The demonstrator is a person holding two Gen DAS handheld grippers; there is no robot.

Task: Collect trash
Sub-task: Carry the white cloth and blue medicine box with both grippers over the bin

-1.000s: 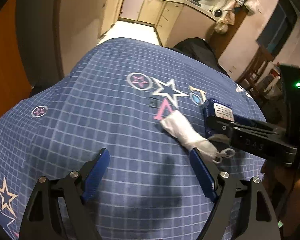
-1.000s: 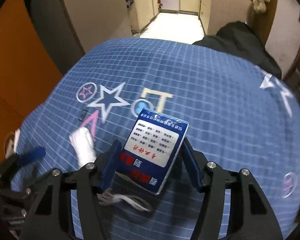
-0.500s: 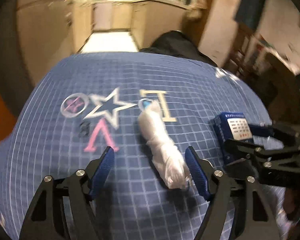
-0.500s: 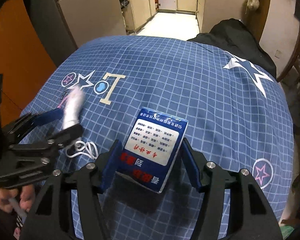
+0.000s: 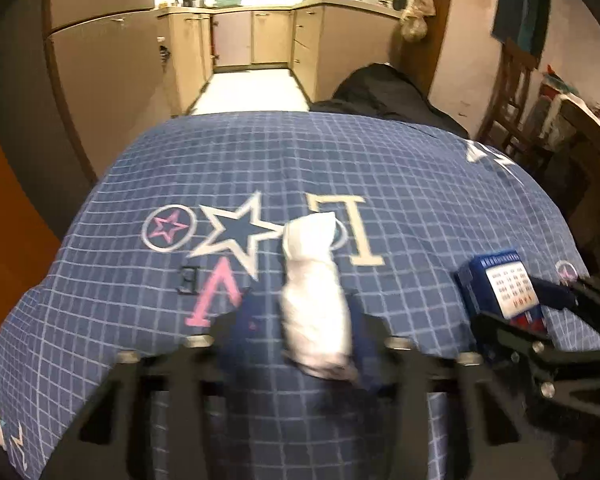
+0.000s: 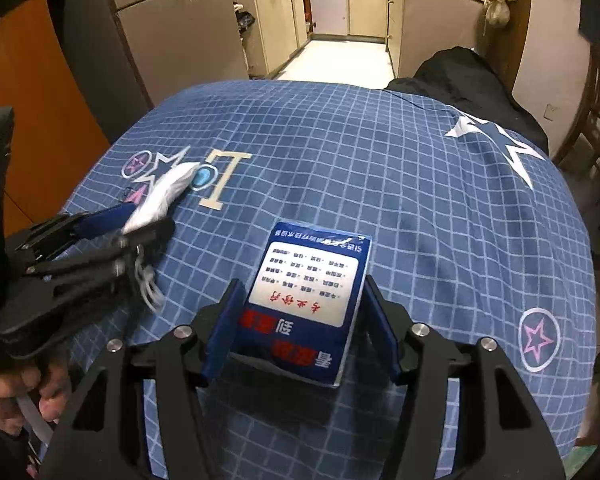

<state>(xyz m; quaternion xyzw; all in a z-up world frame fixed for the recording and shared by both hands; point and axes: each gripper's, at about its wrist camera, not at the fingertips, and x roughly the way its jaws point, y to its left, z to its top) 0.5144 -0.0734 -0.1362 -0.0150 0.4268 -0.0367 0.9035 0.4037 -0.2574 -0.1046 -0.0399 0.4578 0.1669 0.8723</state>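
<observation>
A crumpled white face mask (image 5: 312, 280) sits between the blurred blue fingers of my left gripper (image 5: 306, 316), whose jaws are closing on it. The right wrist view shows the mask (image 6: 164, 196) pinched in the left gripper (image 6: 140, 220), with ear loops (image 6: 148, 280) dangling below. My right gripper (image 6: 302, 292) holds a blue packet (image 6: 316, 256) with a white label, both pads against its sides and still closing slightly. The packet (image 5: 500, 288) also shows at the right of the left wrist view. Everything is over a blue checked tablecloth (image 6: 420, 200).
A black garment (image 5: 388, 92) lies past the table's far edge. A wooden chair (image 5: 512, 92) stands at the right. Beyond are kitchen cabinets (image 6: 284, 28) and an orange door (image 6: 28, 80) at the left. A person's hand (image 6: 4, 396) grips the left tool's handle.
My left gripper slid over to the white mask and its jaws came together around it. The right gripper kept the blue packet and shifted a little across the cloth.
</observation>
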